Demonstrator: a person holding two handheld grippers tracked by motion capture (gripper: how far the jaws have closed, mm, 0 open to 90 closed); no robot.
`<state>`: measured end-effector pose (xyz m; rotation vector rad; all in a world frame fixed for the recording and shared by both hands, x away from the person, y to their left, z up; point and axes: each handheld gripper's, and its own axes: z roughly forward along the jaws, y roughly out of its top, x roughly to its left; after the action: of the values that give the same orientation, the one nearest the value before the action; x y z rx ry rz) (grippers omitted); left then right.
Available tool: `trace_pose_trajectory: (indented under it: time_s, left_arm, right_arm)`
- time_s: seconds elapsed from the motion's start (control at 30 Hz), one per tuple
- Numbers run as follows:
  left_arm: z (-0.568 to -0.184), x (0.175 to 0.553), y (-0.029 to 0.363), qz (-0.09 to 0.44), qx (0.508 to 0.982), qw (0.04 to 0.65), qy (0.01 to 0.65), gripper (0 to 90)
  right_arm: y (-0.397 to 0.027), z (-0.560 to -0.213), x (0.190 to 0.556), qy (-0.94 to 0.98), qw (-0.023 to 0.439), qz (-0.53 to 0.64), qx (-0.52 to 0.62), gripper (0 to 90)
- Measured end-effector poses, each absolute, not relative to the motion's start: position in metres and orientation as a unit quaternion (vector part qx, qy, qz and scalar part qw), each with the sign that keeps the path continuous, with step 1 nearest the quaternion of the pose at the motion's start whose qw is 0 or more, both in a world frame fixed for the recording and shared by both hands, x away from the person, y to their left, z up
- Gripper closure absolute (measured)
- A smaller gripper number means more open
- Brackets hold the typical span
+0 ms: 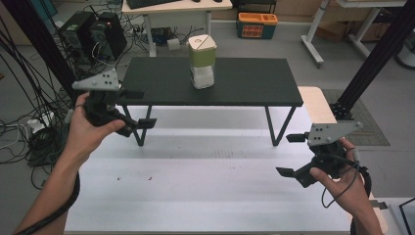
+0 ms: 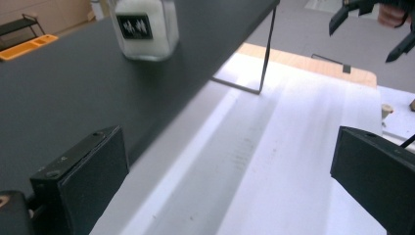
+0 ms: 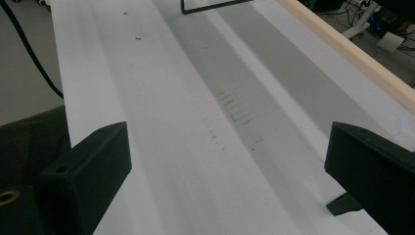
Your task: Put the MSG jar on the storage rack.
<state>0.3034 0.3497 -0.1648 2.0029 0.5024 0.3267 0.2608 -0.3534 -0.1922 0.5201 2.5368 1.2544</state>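
A clear jar (image 1: 202,61) of white grains with a green and cream lid stands upright on the low black shelf (image 1: 244,83) that sits on the white table (image 1: 195,186). My left gripper (image 1: 142,107) hovers at the shelf's left front corner, jaws wide apart with nothing between them. In the left gripper view the left gripper (image 2: 230,181) looks along the shelf edge (image 2: 73,88), with the jar (image 2: 144,29) far ahead. My right gripper (image 1: 288,154) is open over the table's right side, below the shelf. In the right gripper view the right gripper (image 3: 227,171) frames bare white table (image 3: 171,98).
The shelf stands on thin black wire legs (image 1: 276,127). A wooden board (image 1: 315,103) runs along the table's right edge. On the floor behind are computer towers (image 1: 93,34), cables, an orange toolbox (image 1: 257,24) and desk legs. Black frame posts (image 1: 377,54) rise on both sides.
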Motion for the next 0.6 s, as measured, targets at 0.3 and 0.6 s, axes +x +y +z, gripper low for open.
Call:
trace_pose_trajectory:
  time_s: [0.3, 0.6]
  left_arm:
    - [-0.180, 0.300, 0.349, 0.120, 0.835, 0.497, 0.204, 1.3]
    - [-0.179, 0.300, 0.346, 0.117, 0.838, 0.494, 0.200, 1.3]
  right_arm:
    - [-0.350, -0.195, 0.266, 0.876, 0.126, 0.430, 0.179, 3.6]
    - [-0.354, -0.197, 0.267, 0.874, 0.126, 0.433, 0.181, 3.6]
